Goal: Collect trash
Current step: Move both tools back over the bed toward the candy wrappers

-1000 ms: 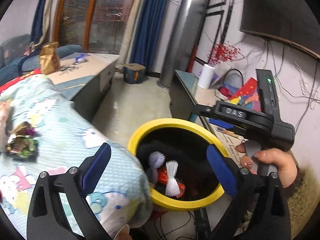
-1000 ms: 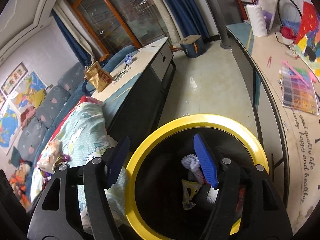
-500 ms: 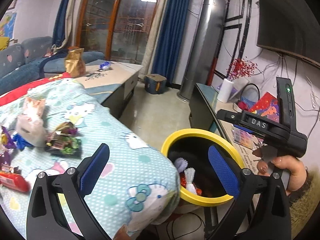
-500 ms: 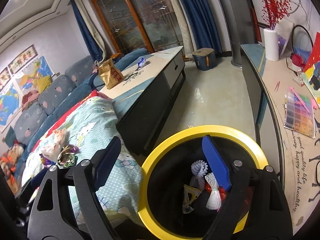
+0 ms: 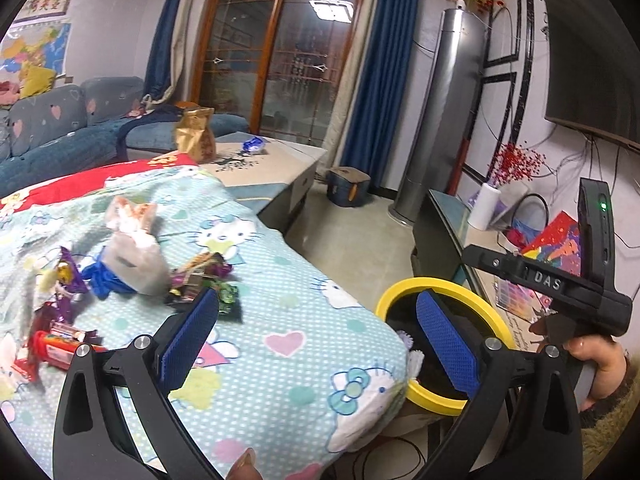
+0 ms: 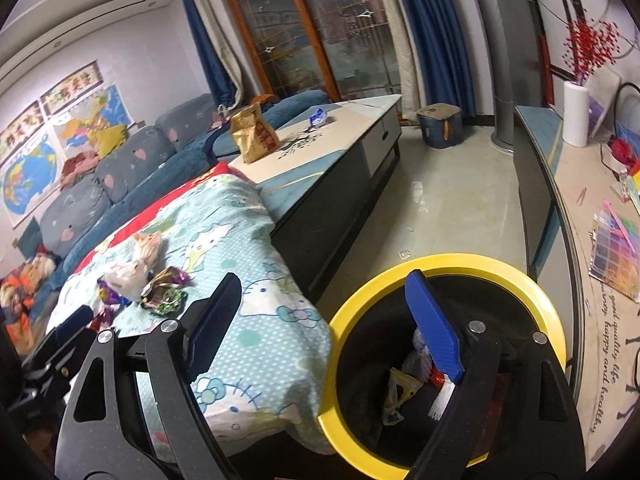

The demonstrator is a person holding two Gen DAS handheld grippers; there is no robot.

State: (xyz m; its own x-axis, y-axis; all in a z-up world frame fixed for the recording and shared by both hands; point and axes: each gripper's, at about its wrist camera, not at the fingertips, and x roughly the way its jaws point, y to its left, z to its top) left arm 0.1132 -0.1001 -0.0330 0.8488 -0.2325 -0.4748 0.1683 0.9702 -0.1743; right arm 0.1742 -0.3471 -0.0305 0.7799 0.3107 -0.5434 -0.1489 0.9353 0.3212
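Note:
A yellow-rimmed black trash bin (image 6: 500, 266) stands on the floor by the bed and holds several wrappers (image 6: 400, 390). It also shows in the left wrist view (image 5: 480, 296). Loose trash lies on the Hello Kitty blanket (image 5: 280, 312): a crumpled pale bag (image 5: 134, 260), shiny purple-green wrappers (image 5: 208, 280), a red wrapper (image 5: 52, 350). My left gripper (image 5: 316, 332) is open and empty above the blanket's edge. My right gripper (image 6: 320, 328) is open and empty over the bin's left rim; its body shows in the left wrist view (image 5: 560, 280).
A long low table (image 6: 340, 128) with a brown paper bag (image 6: 252, 134) stands beyond the bed. A sofa (image 6: 120, 168) runs along the left wall. A desk (image 6: 592, 208) with papers is on the right. Tiled floor (image 6: 452, 208) lies between.
My left gripper has swung left and up, away from the bin toward the trash on the blanket. My right gripper has risen and drawn back from the bin.

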